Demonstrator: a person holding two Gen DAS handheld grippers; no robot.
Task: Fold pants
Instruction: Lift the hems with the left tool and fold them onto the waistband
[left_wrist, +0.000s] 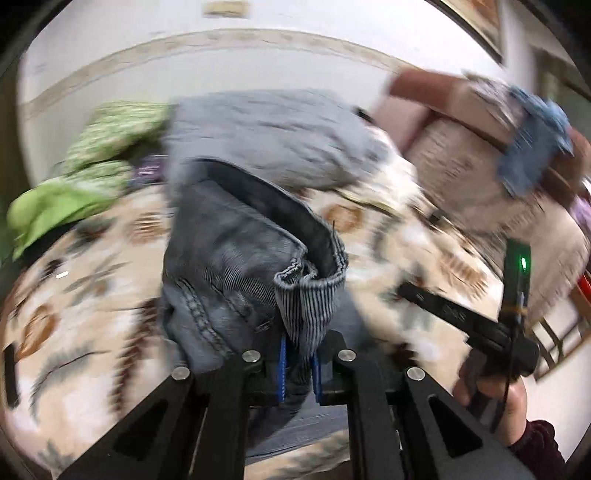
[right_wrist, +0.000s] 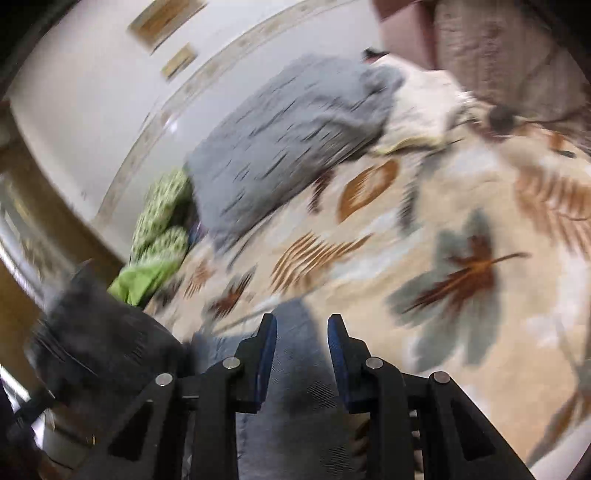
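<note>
Pants (left_wrist: 236, 254), grey-blue denim, bunched up right in front of my left gripper (left_wrist: 298, 373) and lifted over the leaf-print bedspread (left_wrist: 74, 295). My left fingers (left_wrist: 282, 369) are pressed close together with a fold of the denim pinched between the blue pads, and the ribbed hem curls over just above them. From this side I see my right hand (left_wrist: 495, 391) low at the right edge, wrapped around the black handle of the other tool, a green light glowing on its upright bar.

My right gripper (right_wrist: 302, 347) points down and forward over the bed, its fingers (right_wrist: 267, 343) spread apart. A strip of the grey-blue cloth runs straight through the gap between them; whether either pad touches it I cannot tell. To the left of that gripper sits a dark blurred mass of fabric, too smeared to make out.

The denim looks crumpled, not flat: a stitched seam runs down the left side, the darker inside shows along a rolled edge, and the fine ribbed weave is clear near the hem. Both views are streaked with blur.

Further back a grey blanket (right_wrist: 291, 136) lies heaped on the bed, with green patterned bedding (right_wrist: 162, 218) beside it near the wall.
</note>
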